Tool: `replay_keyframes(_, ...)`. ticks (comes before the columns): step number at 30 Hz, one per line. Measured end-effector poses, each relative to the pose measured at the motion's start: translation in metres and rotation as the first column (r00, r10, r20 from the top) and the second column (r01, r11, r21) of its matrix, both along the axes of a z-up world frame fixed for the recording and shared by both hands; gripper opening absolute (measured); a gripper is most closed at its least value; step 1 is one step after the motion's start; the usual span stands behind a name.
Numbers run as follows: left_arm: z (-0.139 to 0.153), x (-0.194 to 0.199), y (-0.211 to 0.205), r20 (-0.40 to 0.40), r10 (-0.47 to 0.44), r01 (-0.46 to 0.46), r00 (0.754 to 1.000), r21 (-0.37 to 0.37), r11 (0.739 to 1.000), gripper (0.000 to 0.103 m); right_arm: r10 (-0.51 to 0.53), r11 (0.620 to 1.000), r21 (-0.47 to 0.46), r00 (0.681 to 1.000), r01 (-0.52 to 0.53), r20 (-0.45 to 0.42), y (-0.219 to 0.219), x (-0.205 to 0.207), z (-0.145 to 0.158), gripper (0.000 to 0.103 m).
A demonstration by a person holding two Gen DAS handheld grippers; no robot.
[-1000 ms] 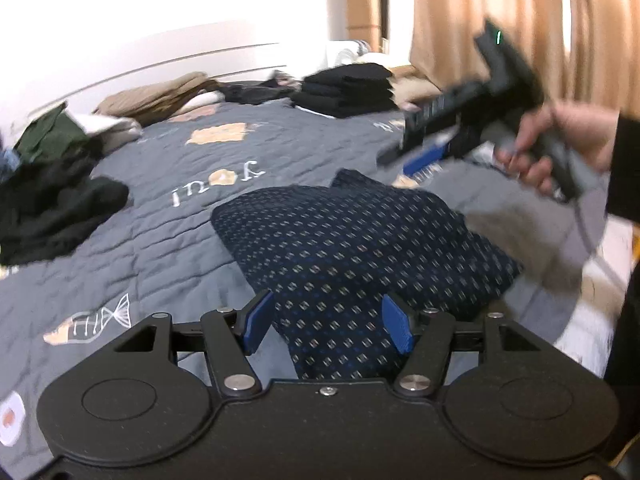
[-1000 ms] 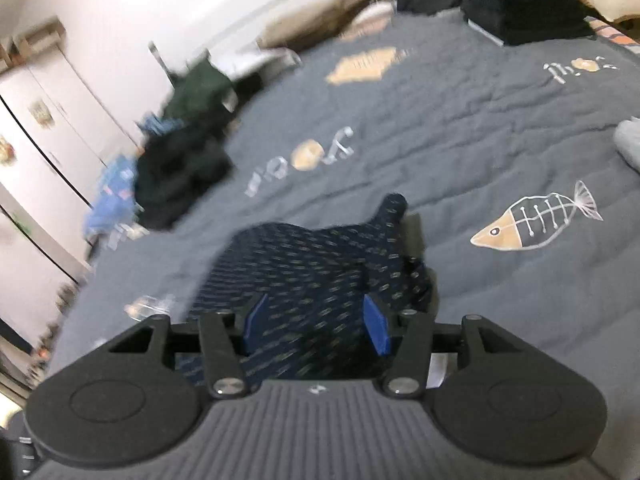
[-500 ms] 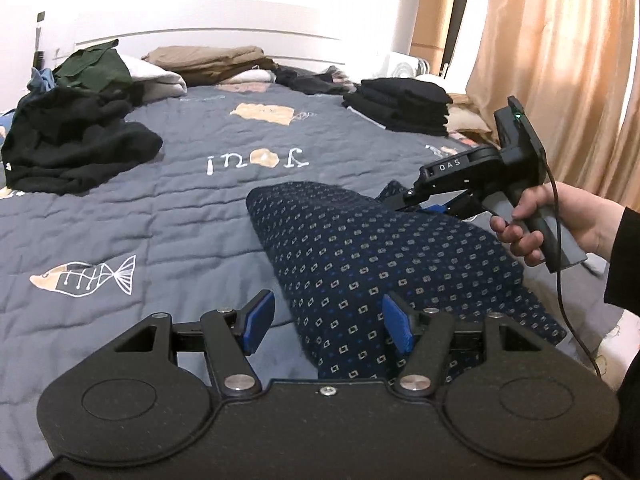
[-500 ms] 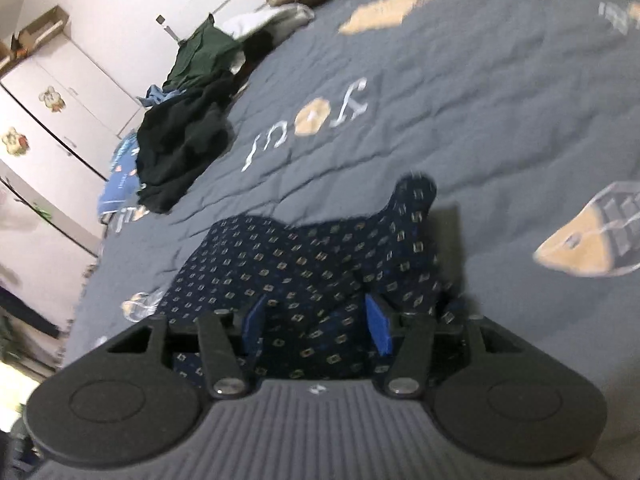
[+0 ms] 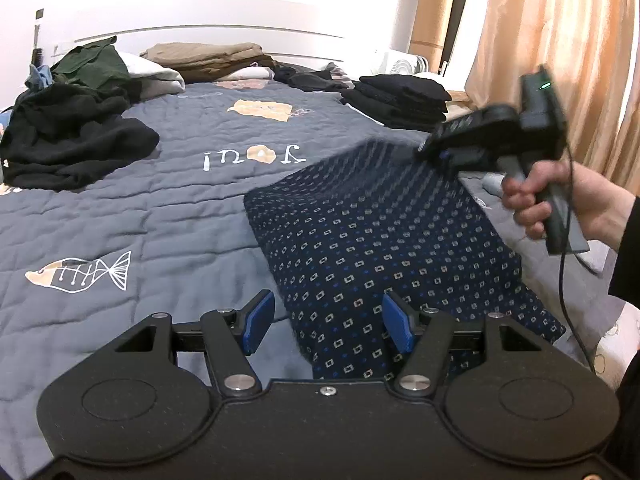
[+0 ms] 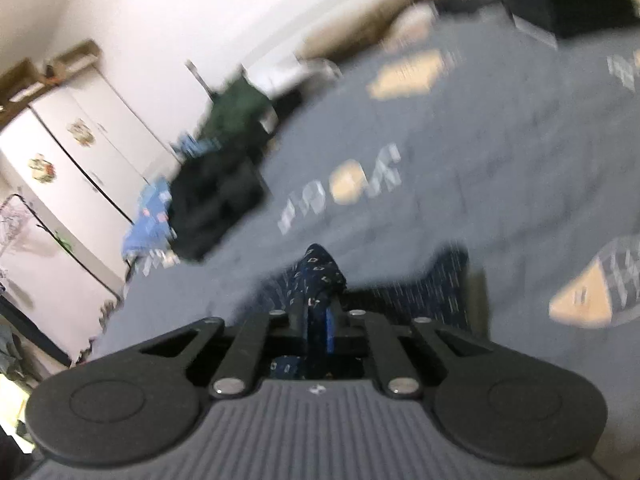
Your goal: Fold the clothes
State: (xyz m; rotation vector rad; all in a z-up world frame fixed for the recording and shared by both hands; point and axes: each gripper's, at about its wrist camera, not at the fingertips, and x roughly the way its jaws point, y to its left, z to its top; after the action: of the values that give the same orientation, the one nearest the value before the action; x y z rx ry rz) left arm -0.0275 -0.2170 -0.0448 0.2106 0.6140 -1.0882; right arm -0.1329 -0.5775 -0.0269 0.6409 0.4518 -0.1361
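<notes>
A navy garment (image 5: 380,232) with a small square pattern lies on the grey quilt (image 5: 140,220). Its near corner sits between the blue fingers of my left gripper (image 5: 328,322), which is open with the pads not pressing on the cloth. In the left wrist view a hand (image 5: 560,204) holds my right gripper (image 5: 440,156) at the garment's far edge, which is lifted off the bed. In the right wrist view the right gripper (image 6: 318,320) has its jaws closing tight on a bunched fold of the navy garment (image 6: 316,268).
A loose black pile (image 5: 68,136) and a green garment (image 5: 96,64) lie at the left of the bed. Tan clothes (image 5: 216,58) lie by the headboard, and a folded black stack (image 5: 400,100) sits at the back right. Curtains (image 5: 560,40) hang on the right.
The right gripper went from open over the garment to shut on a fold of it, and the garment's far edge has risen. The left gripper stayed open at the near corner.
</notes>
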Motion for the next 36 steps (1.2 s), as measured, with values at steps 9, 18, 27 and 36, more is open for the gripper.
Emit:
replay_keyframes(9, -0.002, -0.003, -0.002, 0.01, -0.012, 0.012, 1.0, 0.023, 1.0, 0.059, 0.02, 0.976, -0.211, 0.987, -0.054, -0.16, 0.004, 0.02, -0.03, 0.008)
replay_keyframes(18, -0.001, -0.003, -0.003, 0.013, -0.002, 0.001, 1.0, 0.027, 1.0, 0.06, -0.028, 0.997, 0.065, 0.992, 0.036, -0.123, -0.034, 0.002, -0.031, 0.032)
replay_keyframes(27, 0.003, -0.005, -0.002, 0.013, 0.005, -0.005, 1.0, 0.01, 1.0, 0.061, 0.009, 0.995, 0.102, 0.988, 0.006, -0.152, -0.017, 0.001, -0.038, 0.036)
replay_keyframes(36, 0.033, 0.031, -0.04, -0.134, 0.01, -0.026, 0.991, -0.124, 0.992, 0.065, 0.193, 0.981, -0.002, 0.98, -0.194, -0.047, 0.021, 0.006, -0.014, 0.009)
